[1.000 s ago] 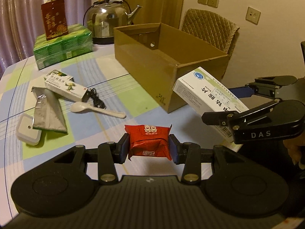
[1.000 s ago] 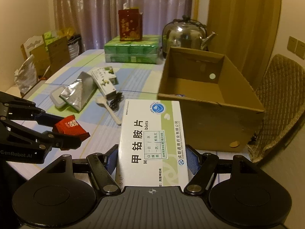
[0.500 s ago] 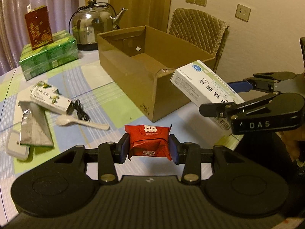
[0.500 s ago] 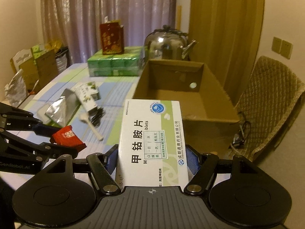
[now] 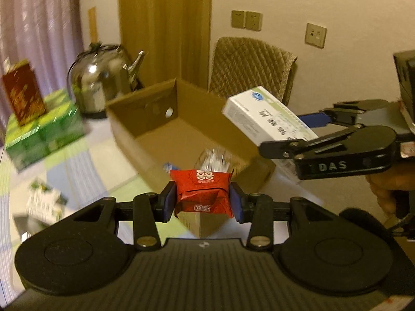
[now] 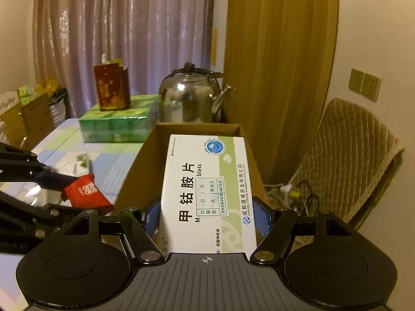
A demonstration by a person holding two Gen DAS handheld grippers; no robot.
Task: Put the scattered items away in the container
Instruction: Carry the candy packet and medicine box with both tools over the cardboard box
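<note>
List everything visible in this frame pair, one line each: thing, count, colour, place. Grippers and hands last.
cardboard box: 1, brown, open, on the table
clear item in the box: 1, blurred, cannot identify
red packet: 1, red, in the left gripper, near the box's front corner
medicine box: 1, white and green, in the right gripper, over the box
kettle: 1, steel, behind the box
green packs: 1 stack, left of the kettle
dark red carton: 1, on the green packs
small box: 1, white-green, table, blurred
chair: 1, tan, quilted
wall sockets: 3 plates
left gripper: black, shut
right gripper: black, shut
hand: 1, behind the right gripper
</note>
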